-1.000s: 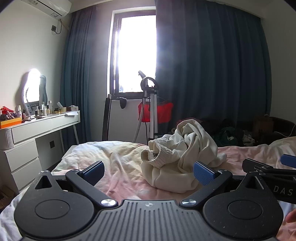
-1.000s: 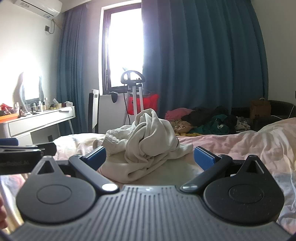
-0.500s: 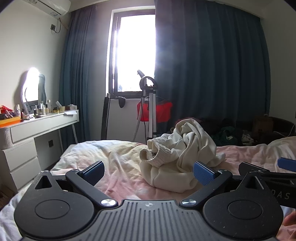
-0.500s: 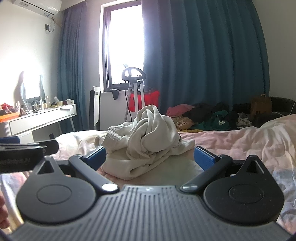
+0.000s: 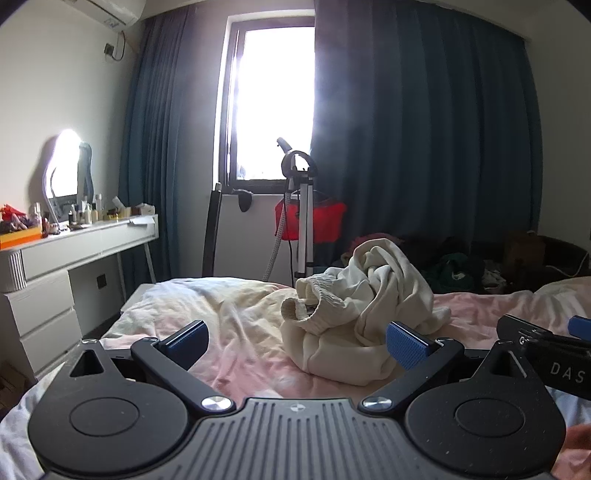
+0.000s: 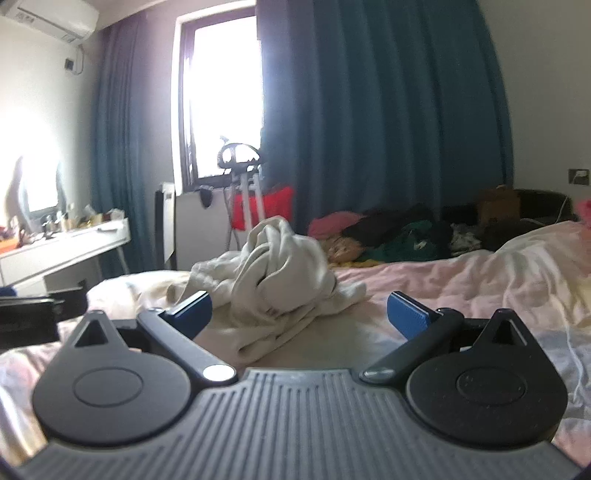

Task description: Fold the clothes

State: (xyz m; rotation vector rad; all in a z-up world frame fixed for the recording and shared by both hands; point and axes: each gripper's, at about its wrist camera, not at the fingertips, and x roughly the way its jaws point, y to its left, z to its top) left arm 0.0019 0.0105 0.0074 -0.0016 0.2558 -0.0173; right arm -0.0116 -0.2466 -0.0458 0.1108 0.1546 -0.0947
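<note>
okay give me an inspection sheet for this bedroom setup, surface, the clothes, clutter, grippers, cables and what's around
Surface: bed with a rumpled pink and cream cover.
Job's things: one cream garment crumpled in a heap on the bed, ribbed cuff showing, not yet spread or folded.
Clutter: pile of dark, green and pink clothes at the far side of the bed.
Grippers: left gripper open, empty, short of the garment; right gripper open, empty, also not touching it.
Cables: a thin white cable by the dark headboard; a hose hanging from the garment steamer.
Surroundings: white dressing table with bottles and a lit mirror, window, dark blue curtains, air conditioner.
</note>
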